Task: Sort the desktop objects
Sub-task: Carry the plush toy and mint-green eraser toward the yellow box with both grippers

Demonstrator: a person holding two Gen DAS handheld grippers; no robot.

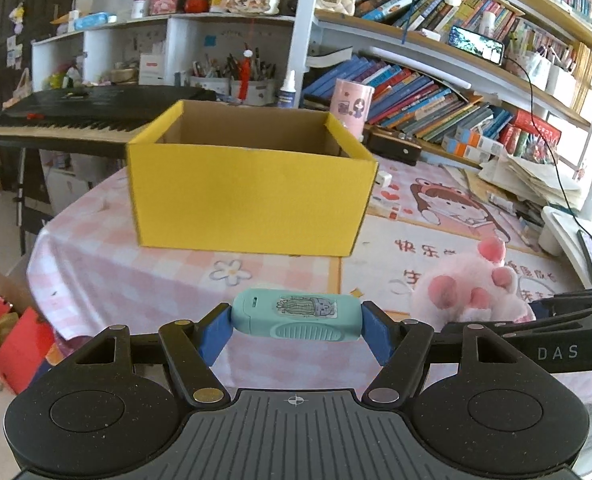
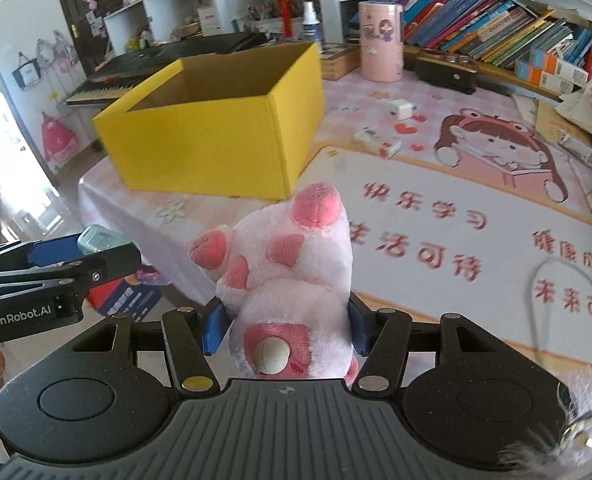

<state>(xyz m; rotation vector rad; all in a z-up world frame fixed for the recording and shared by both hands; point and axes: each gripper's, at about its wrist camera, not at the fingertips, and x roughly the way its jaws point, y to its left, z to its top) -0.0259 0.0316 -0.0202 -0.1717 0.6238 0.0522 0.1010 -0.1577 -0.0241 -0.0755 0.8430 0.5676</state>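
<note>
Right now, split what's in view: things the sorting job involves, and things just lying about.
Job: teal case in left gripper; pink plush toy in right gripper; yellow box.
Lying about: pink canister; books; keyboard; white cube.

Open-topped yellow box (image 1: 251, 196) ahead on table, bare pink tablecloth (image 1: 107, 268) before it, clutter behind

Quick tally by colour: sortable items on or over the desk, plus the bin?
Teal: 1, case in left gripper
Pink: 1, plush toy in right gripper
White: 3, small blocks on mat
Yellow: 1, box
Total: 6
</note>
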